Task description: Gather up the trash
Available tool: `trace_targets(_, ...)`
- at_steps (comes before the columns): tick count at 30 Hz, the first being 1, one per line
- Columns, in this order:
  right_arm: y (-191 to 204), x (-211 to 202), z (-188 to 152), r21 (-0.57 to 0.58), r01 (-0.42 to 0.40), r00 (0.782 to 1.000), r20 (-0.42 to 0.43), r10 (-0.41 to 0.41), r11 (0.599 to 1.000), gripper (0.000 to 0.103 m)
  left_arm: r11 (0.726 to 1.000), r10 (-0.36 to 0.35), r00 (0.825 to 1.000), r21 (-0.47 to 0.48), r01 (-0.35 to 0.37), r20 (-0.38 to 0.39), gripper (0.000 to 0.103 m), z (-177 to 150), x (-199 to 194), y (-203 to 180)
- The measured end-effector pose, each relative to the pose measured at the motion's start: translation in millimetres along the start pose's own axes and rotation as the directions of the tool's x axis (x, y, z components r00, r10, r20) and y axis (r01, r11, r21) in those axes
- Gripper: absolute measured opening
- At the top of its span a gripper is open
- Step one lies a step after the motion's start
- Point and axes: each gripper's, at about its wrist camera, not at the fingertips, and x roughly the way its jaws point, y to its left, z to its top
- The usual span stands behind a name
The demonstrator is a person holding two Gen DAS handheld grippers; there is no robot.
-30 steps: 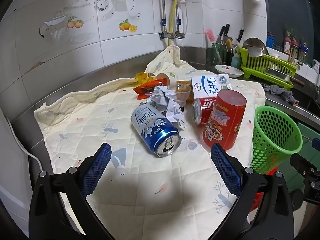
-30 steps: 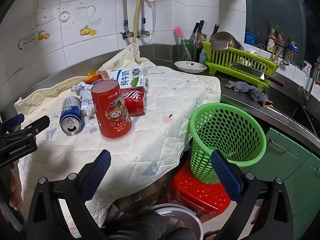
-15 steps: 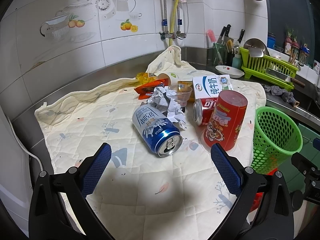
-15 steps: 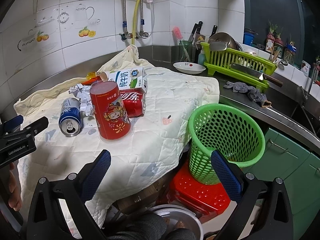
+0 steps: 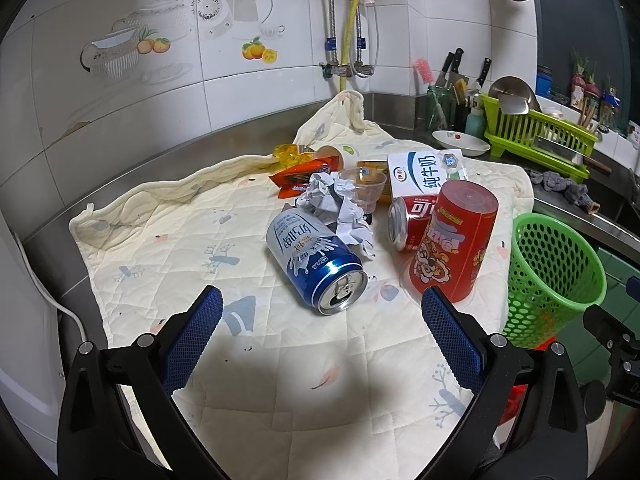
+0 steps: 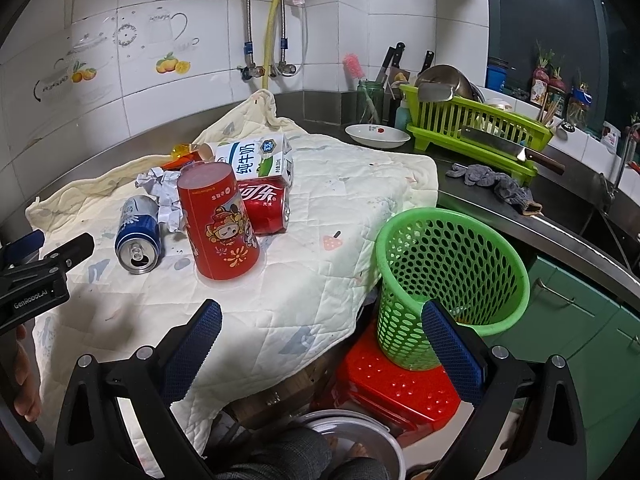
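Blue-and-white aluminium beer can (image 5: pixel 316 264) lying on its side, open end toward the spread, empty fingers (image 5: pixel 200 326) of the left gripper (image 5: pixel 322 320), the nearer one.

You see only part of the clear plastic cup (image 5: pixel 366 192), tucked behind the crumpled paper (image 5: pixel 336 210). The tall red canister (image 6: pixel 218 222) covers half the cola can (image 6: pixel 266 210). The basket's (image 6: pixel 452 280) bottom stays hidden.

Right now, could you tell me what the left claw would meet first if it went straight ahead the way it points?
Most likely the blue beer can, lying on its side on the quilted cloth with its opened top toward the open left claw. Depth is unclear, so it might touch the cloth first.
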Motion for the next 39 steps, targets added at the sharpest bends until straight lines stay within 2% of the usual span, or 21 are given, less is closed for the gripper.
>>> trace_targets(30, 5, 14, 5, -0.023, -0.019, 1.0, -0.008, 0.019, 1.0, 0.097, 1.0, 0.018, 1.0, -0.004, -0.018, -0.015, 0.098, 4, 13, 6)
trace_targets(39, 17, 24, 12, -0.073, -0.073, 0.997, -0.001, 0.073, 0.995, 0.097, 0.999, 0.035, 0.999, -0.035, -0.036, -0.023, 0.098, 10, 21, 22)
